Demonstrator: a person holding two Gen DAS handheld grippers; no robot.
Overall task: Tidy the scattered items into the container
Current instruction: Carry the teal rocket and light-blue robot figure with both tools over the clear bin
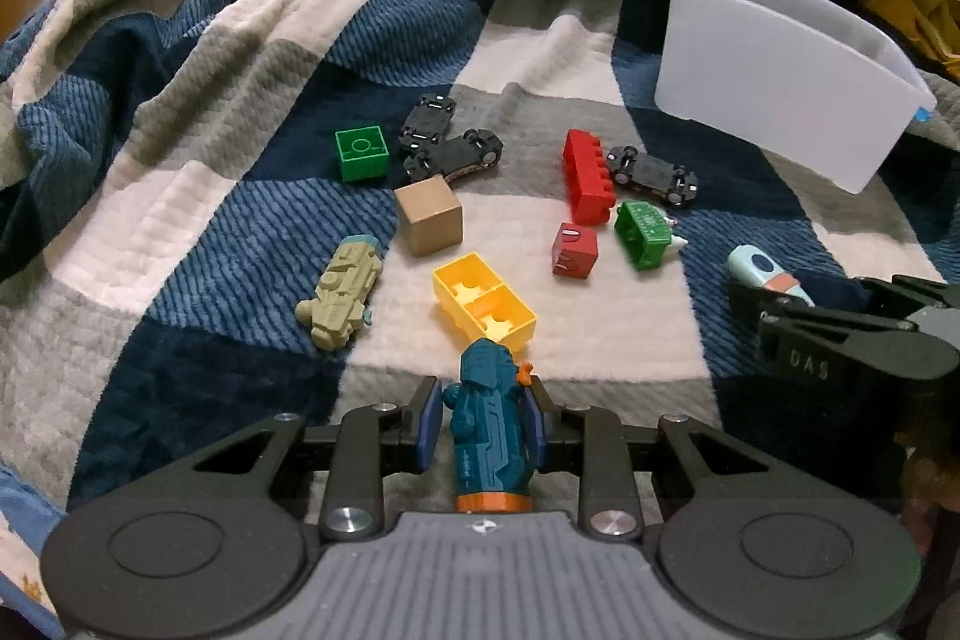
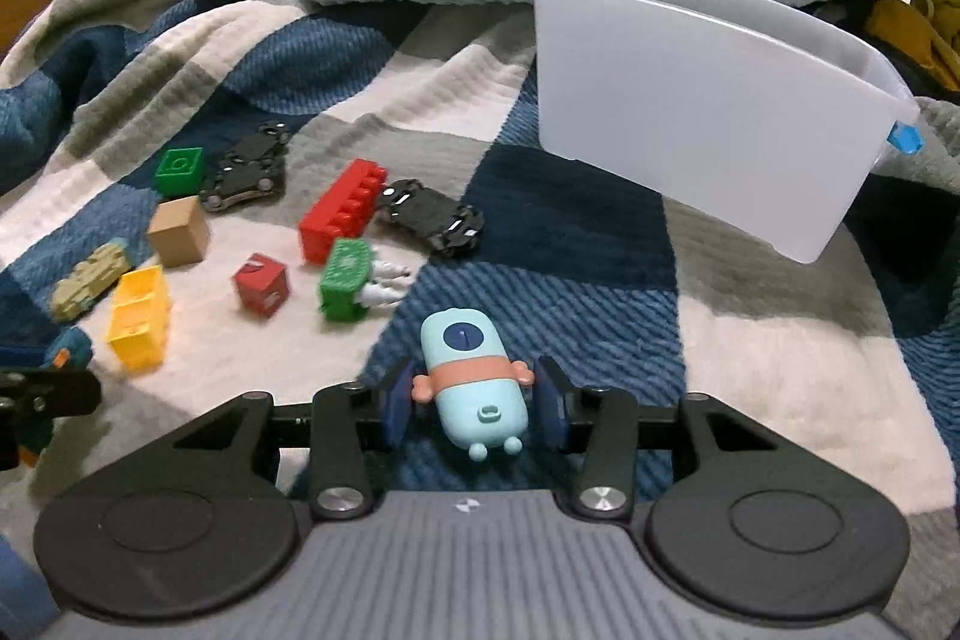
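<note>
Left wrist view: left gripper [image 1: 483, 421] clamps teal figure [image 1: 487, 430], rigid light plastic, gripped mid-body. Right gripper [image 2: 474, 403] pads flank pale-blue capsule toy [image 2: 474, 382] at pink band; smooth, likely slippery. Both short of white bin [image 2: 708, 100], beyond blocks.

white container [image 2: 690, 100]; blue, grey and white checked blanket [image 2: 570, 232].

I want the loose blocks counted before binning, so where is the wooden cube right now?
In the left wrist view the wooden cube lies on the checked blanket near the middle, just below the green block and black toy cars, above the yellow brick.
</note>
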